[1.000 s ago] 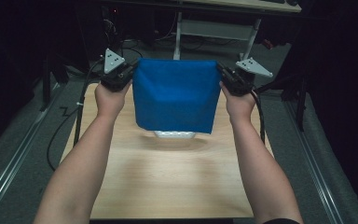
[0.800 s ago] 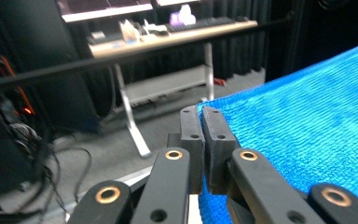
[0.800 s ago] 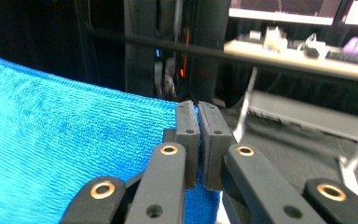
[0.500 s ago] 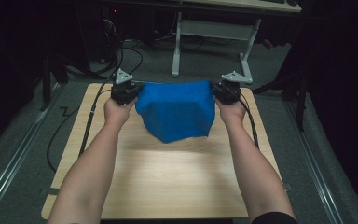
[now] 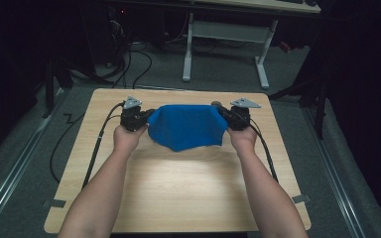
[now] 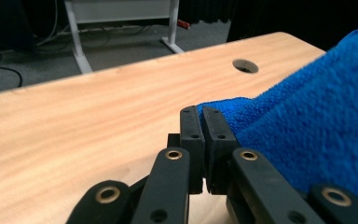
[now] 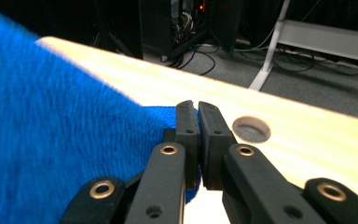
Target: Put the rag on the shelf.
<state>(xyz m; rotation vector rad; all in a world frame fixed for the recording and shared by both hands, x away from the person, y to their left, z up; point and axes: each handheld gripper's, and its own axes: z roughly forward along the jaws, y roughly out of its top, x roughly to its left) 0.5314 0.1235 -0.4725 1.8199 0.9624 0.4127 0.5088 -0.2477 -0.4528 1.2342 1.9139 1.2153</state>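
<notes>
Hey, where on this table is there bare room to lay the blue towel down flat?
The widest bare wood lies between the forearms, from the blue towel to the table's near edge. A narrower strip runs behind the towel, by the cable hole. Left gripper and right gripper crowd the towel's ends.

Both forearms reach forward, left hand-held gripper [image 5: 146,118] and right hand-held gripper [image 5: 226,117] clamped closed.

Overhead light brightens the wooden table [image 5: 188,183] while surroundings stay dark; the blue cloth [image 7: 37,140] blurs close up.
</notes>
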